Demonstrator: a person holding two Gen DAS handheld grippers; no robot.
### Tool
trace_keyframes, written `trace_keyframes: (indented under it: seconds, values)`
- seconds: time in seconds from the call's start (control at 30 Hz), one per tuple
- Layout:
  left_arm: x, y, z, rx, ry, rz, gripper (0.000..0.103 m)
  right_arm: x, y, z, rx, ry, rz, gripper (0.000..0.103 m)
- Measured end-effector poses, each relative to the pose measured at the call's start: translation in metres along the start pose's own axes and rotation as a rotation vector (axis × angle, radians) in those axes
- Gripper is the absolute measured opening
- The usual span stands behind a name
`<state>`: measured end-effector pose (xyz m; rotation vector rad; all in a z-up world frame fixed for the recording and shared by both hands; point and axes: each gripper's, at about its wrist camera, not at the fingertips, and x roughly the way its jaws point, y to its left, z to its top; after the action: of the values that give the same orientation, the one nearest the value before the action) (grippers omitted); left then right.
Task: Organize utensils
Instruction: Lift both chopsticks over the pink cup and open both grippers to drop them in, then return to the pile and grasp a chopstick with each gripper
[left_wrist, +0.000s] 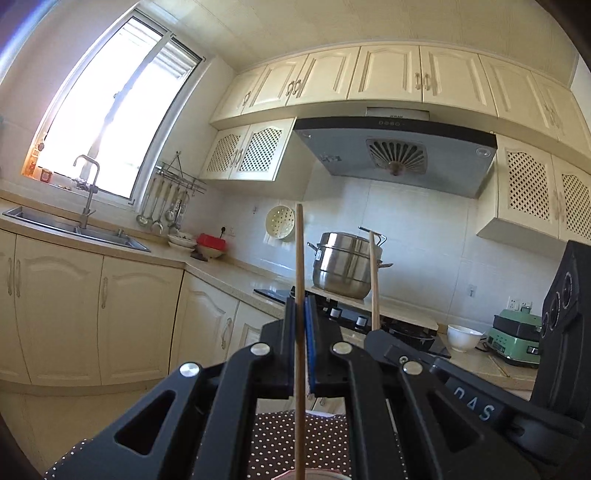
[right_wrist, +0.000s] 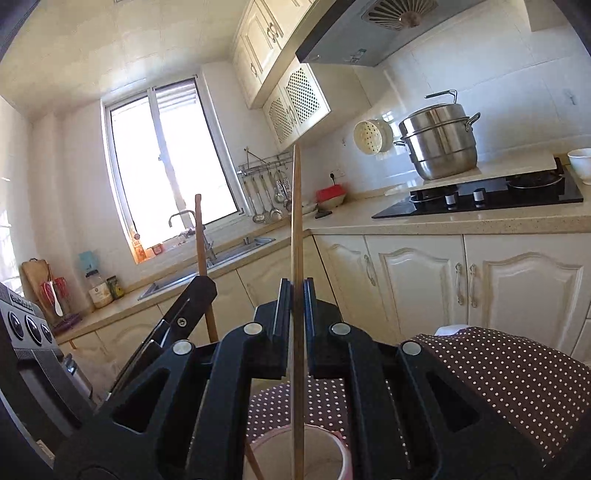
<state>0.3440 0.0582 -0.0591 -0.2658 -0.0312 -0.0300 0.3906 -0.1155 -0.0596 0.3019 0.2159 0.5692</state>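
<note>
I am holding one chopstick upright in each claw: the left claw (left_wrist: 300, 314) is clamped on a wooden chopstick (left_wrist: 300, 266), and the right claw (right_wrist: 297, 299) is clamped on a second chopstick (right_wrist: 295, 221). In the right wrist view, the lower end of that second stick is reaching down into a pale cup (right_wrist: 343, 454) that is sitting just below on a brown dotted cloth (right_wrist: 517, 376). Another stick's end is already leaning inside the cup at its left (I cannot tell whether it is the left claw's).

To do this step well, I judge that I should be keeping both sticks vertical and centring each tip over the cup mouth before letting go, so neither is catching the rim or tipping the cup. Releasing one side at a time looks safer, since the two claws are crowding each other.

A steel pot (right_wrist: 439, 144) is standing on the tabletop (right_wrist: 461, 221) by the hob, lid on, contents hidden. A white bowl (left_wrist: 463, 336) is standing near it.
</note>
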Motion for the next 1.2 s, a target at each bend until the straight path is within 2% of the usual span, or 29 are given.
trace_keyframes:
  seconds: [0.2,0.4,0.7,0.77,0.8,0.87,0.93,1.2]
  values:
    - [-0.011,0.005,-0.011,0.021,0.07,-0.005,0.005,-0.013,-0.005,-0.013,-0.013,0.035,-0.03,0.007]
    - [-0.029,0.006,-0.016,0.056,0.123,0.001,0.005,-0.039,0.005,-0.022,-0.069,0.049,-0.062,0.007]
    - [-0.046,0.008,-0.019,0.062,0.205,0.011,0.007,-0.059,0.014,-0.035,-0.08,0.08,-0.082,0.008]
    - [-0.047,0.009,-0.019,0.064,0.23,0.015,0.015,-0.061,0.014,-0.036,-0.074,0.09,-0.093,0.008]
    - [-0.048,0.009,-0.019,0.064,0.24,0.021,0.028,-0.064,0.015,-0.037,-0.074,0.092,-0.103,0.008]
    - [-0.051,0.009,-0.019,0.064,0.259,0.02,0.032,-0.068,0.015,-0.04,-0.066,0.102,-0.117,0.008]
    - [-0.054,0.008,-0.019,0.073,0.286,0.022,0.045,-0.072,0.015,-0.042,-0.063,0.11,-0.137,0.008]
    - [-0.08,0.011,-0.016,0.1,0.391,0.029,0.065,-0.094,0.013,-0.052,-0.035,0.183,-0.215,0.008]
